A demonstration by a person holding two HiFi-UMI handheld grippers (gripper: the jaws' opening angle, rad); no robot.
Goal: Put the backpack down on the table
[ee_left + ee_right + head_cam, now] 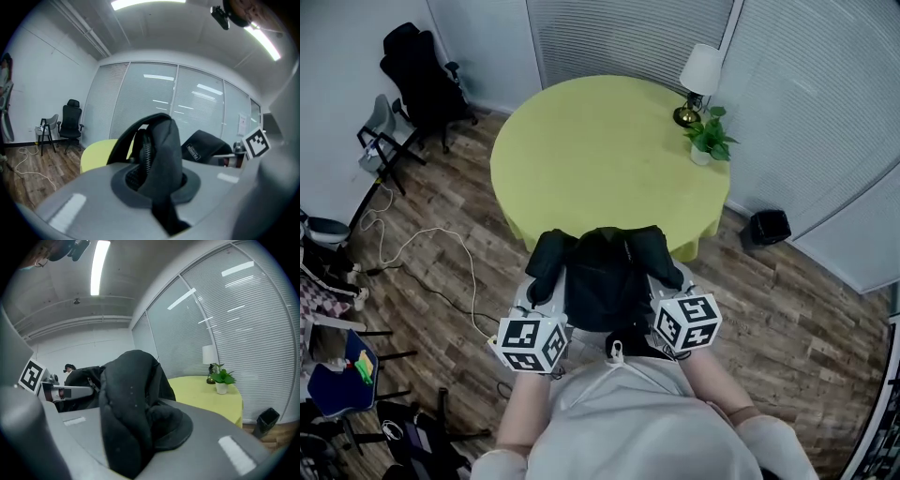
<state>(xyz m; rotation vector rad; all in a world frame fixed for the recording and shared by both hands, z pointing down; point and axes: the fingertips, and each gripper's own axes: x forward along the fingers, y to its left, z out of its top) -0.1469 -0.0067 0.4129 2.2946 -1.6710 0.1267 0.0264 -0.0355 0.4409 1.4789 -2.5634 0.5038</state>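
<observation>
i hold the black backpack up in front of my chest, one claw on each side of it. my left claw is closed tight on a padded shoulder strap: in the left gripper view the strap rises in a loop out of the narrow gap of the left claw, with a zipper showing along its inner side. my right claw grips the same way, and in the right gripper view a thick fold of black strap fabric bulges up from between the jaws of the right claw. both marker cubes sit close to the pack's near corners. the backpack hangs between me and the round yellow-green desk; from the head view its far edge overlaps the desk's near rim, and i cannot tell whether it touches there. on the far right of the desk stand a small table lamp with a white shade and, just beside it, a potted plant in a white pot. a black office chair stands by the wall at the left, a white cable trails over the wooden floor, and a small black bin sits on the floor to the right of the desk.
</observation>
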